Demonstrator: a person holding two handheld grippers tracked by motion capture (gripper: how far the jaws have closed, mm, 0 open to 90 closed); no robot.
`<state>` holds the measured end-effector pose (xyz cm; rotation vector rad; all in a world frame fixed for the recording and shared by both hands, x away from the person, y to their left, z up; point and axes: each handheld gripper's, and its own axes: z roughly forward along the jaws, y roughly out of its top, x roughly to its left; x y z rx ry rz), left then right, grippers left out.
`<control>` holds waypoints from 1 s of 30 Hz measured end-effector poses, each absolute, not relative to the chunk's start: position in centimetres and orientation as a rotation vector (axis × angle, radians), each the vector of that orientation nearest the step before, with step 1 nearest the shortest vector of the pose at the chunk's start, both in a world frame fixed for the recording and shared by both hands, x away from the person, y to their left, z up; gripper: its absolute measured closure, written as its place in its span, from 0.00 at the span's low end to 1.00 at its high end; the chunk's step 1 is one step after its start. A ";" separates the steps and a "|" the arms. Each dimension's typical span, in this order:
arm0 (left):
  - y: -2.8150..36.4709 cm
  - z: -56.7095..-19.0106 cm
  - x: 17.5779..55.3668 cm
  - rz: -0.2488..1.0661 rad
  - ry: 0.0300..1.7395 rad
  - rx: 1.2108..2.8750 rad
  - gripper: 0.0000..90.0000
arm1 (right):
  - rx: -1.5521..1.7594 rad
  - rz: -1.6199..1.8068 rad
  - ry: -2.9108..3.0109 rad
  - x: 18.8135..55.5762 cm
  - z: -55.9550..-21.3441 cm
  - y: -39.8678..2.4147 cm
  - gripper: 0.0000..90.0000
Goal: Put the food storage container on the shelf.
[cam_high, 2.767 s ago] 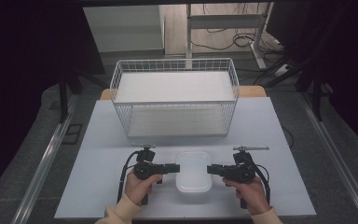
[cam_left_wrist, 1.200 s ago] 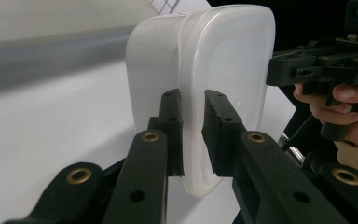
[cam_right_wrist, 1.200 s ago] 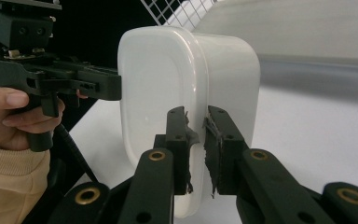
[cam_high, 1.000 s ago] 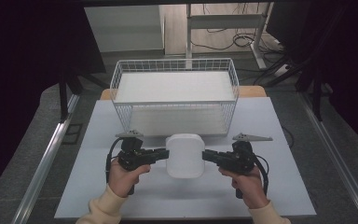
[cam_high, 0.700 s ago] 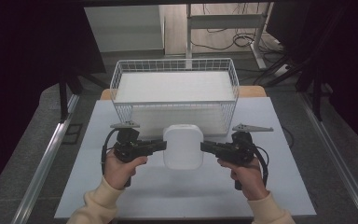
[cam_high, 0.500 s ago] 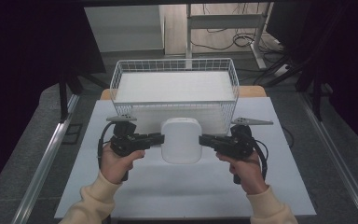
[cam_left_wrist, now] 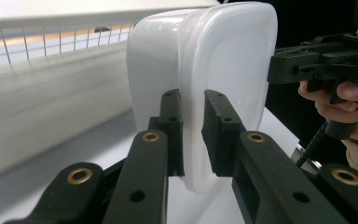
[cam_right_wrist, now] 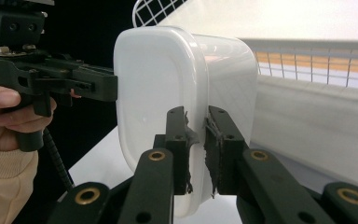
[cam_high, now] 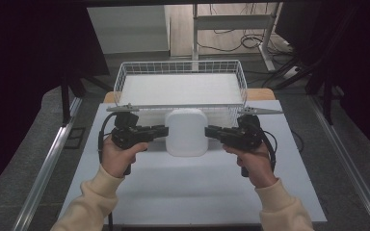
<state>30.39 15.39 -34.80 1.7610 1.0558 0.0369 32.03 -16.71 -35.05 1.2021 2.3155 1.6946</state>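
High view: a white lidded plastic container [cam_high: 187, 132] sits at the centre of the frame, held up between two hand-held grippers above a pale table [cam_high: 192, 192]. The left gripper [cam_high: 160, 131] comes in from the left of the frame and clamps the container's left rim; the right gripper [cam_high: 211, 131] comes in from the right and clamps the opposite rim. A person's left hand [cam_high: 118, 155] and right hand [cam_high: 251, 161], both in cream sleeves, grip the handles from the lower part of the frame. Just behind the container, in the upper middle of the frame, stands a white wire basket [cam_high: 125, 79], and the container's upper edge overlaps the basket's front wall in this view.

Left gripper view: the two black jaws rise from the bottom and close on the thin rim of the container [cam_left_wrist: 223, 65], which stands tilted on edge with its lid facing right. The other gripper [cam_left_wrist: 279, 65] meets the container's far rim at the right of the frame, with fingers [cam_left_wrist: 349, 91] wrapped on its handle.

Right gripper view: the jaws pinch the container [cam_right_wrist: 154, 84] rim at lower centre, their pads looking worn and frayed. The basket mesh [cam_right_wrist: 317, 60] runs along the upper right.
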 end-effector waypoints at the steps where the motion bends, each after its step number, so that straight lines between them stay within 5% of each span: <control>1: 15.3 -34.4 30.6 0.044 1.057 1.761 0.88 | 1.204 1.693 2.308 32.4 -34.5 -16.7 0.88; 30: 17.1 -28.4 37.5 0.055 1.065 1.738 0.88 | 1.210 1.714 2.302 38.9 -28.3 -15.0 0.88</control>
